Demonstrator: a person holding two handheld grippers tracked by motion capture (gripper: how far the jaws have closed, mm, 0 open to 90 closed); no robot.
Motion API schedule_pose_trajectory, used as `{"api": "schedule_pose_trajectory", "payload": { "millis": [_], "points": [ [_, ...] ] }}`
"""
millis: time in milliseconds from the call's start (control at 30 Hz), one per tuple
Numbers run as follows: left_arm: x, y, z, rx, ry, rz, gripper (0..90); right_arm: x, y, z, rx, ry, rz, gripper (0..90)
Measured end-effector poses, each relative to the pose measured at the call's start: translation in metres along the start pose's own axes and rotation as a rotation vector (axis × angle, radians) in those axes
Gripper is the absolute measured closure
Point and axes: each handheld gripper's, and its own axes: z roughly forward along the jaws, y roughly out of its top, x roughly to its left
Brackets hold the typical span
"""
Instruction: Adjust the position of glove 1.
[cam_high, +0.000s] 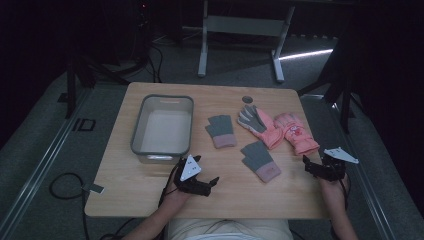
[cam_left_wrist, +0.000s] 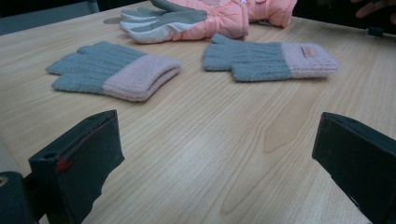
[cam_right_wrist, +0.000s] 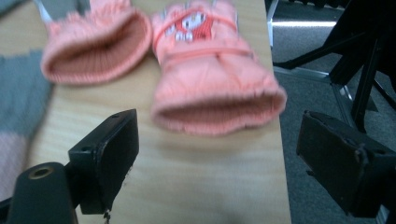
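Observation:
Two grey knit gloves with pink cuffs lie on the wooden table (cam_high: 150, 190), one near the middle (cam_high: 221, 131) (cam_left_wrist: 114, 70) and one closer to me (cam_high: 260, 161) (cam_left_wrist: 271, 58). Right of them lie two pink padded gloves, one palm up with grey fingers (cam_high: 260, 126) (cam_left_wrist: 196, 21) and one with a cartoon patch (cam_high: 296, 132) (cam_right_wrist: 210, 70). My left gripper (cam_high: 212, 185) (cam_left_wrist: 217, 154) hovers low over bare table, open and empty, facing the knit gloves. My right gripper (cam_high: 307, 166) (cam_right_wrist: 217, 154) stands open at the right edge, just short of the patched glove's cuff.
A grey plastic bin (cam_high: 137, 125) sits on the table's left half. A small dark round disc (cam_high: 247, 99) lies near the far edge. The table's right edge (cam_right_wrist: 280, 154) drops to grey floor. A desk frame (cam_high: 240, 30) stands beyond.

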Motion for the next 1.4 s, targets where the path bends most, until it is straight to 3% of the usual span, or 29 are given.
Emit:
{"api": "schedule_pose_trajectory", "payload": {
  "millis": [133, 467, 633, 700, 767, 900, 1067, 1400],
  "points": [
    [0.0, 0.0, -0.001, -0.009, 0.001, -0.006, 1.1, 0.001, 0.014, -0.001, -0.026, 0.01, 0.018, 12.5],
    [0.0, 0.0, -0.001, -0.013, 0.0, -0.007, 1.1, 0.014, 0.051, -0.001, -0.065, 0.037, 0.003, 11.2],
    [0.001, 0.0, -0.001, -0.01, -0.004, -0.005, 1.1, 0.026, 0.078, -0.003, -0.102, 0.053, -0.016, 11.6],
    [0.0, 0.0, -0.001, -0.013, -0.004, -0.005, 1.1, 0.027, 0.082, -0.003, -0.098, 0.061, -0.009, 13.2],
    [0.0, 0.0, -0.001, -0.012, -0.004, -0.006, 1.1, 0.028, 0.094, 0.0, -0.077, 0.112, 0.033, 13.7],
    [0.0, -0.001, -0.001, -0.013, -0.006, -0.003, 1.1, 0.033, 0.104, 0.005, -0.065, 0.13, 0.048, 13.9],
    [0.001, 0.0, -0.001, -0.011, -0.01, -0.001, 1.1, 0.046, 0.117, 0.014, -0.052, 0.144, 0.045, 12.9],
    [0.0, 0.0, -0.001, -0.01, -0.01, 0.002, 1.1, 0.08, 0.131, 0.034, -0.025, 0.244, -0.009, 11.5]
  ]
}}
